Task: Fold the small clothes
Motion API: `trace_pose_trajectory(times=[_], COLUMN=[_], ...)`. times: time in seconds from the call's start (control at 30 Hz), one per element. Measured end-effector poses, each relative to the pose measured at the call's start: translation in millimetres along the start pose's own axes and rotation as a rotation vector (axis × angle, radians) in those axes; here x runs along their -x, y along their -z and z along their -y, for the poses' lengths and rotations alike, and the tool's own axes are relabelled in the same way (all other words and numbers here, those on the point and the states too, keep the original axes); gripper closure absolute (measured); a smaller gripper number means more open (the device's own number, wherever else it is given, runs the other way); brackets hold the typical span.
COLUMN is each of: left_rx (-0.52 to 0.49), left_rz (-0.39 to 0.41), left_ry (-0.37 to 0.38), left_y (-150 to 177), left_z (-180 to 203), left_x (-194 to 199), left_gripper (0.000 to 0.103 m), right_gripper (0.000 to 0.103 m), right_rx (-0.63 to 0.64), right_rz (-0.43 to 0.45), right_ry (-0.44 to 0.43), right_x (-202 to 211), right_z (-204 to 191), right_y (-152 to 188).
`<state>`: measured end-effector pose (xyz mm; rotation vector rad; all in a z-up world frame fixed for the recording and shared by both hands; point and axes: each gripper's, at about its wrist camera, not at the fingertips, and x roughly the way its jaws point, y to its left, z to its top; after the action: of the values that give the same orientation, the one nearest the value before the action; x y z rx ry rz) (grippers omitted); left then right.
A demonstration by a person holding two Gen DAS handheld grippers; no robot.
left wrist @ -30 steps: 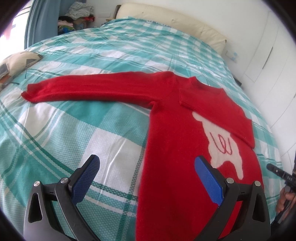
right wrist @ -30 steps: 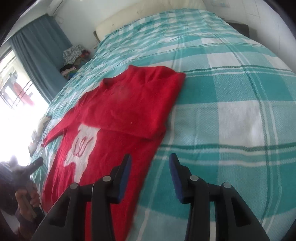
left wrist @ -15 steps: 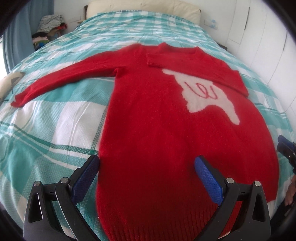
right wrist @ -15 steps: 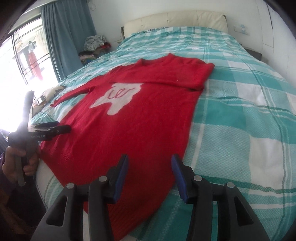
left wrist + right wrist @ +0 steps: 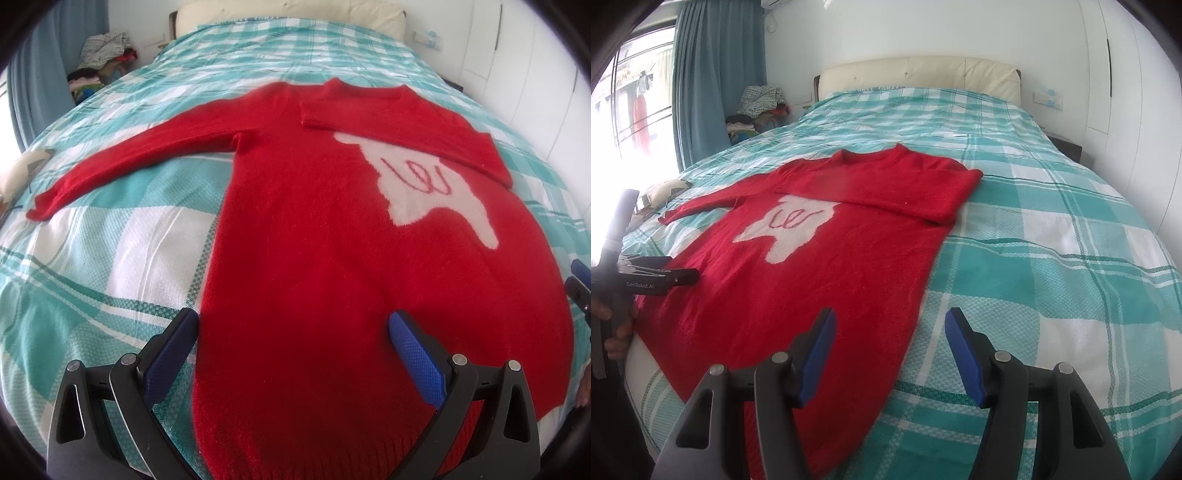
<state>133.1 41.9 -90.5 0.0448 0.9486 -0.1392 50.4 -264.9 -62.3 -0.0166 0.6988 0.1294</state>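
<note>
We hold the left gripper (image 5: 291,332) low over the hem end of the red sweater (image 5: 332,258), its blue-padded jaws spread wide and gripping nothing; one finger sits over the checked bedspread (image 5: 110,258) just beside the sweater's edge, the other over the red knit. The sweater lies flat, front up, on the bedspread, neck toward the cream headboard (image 5: 916,74), with its white motif (image 5: 424,184) showing. One sleeve (image 5: 129,158) stretches straight out across the bed, while the other sleeve (image 5: 886,188) is already folded across the chest, covering the top of the motif. Our right gripper (image 5: 890,332) hovers at the sweater's other side near the hem, jaws also well apart and empty, straddling the sweater's edge. A pile of clothes (image 5: 757,107) sits beside the blue curtain (image 5: 716,74).
</note>
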Motion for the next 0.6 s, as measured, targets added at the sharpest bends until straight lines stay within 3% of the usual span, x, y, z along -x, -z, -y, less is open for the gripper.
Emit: trace_pose_trajectory(times=[0.6], left_rx=[-0.003], left_rz=[-0.015], left_ry=[-0.014], left_y=[0.8], left_z=[1.0], left_x=[-5.4], left_gripper=[0.000], right_gripper=[0.042], right_rx=[-0.037], right_rz=[0.012], right_ry=[0.016], right_x=[4.1], right_z=[6.0], right_y=[1.7])
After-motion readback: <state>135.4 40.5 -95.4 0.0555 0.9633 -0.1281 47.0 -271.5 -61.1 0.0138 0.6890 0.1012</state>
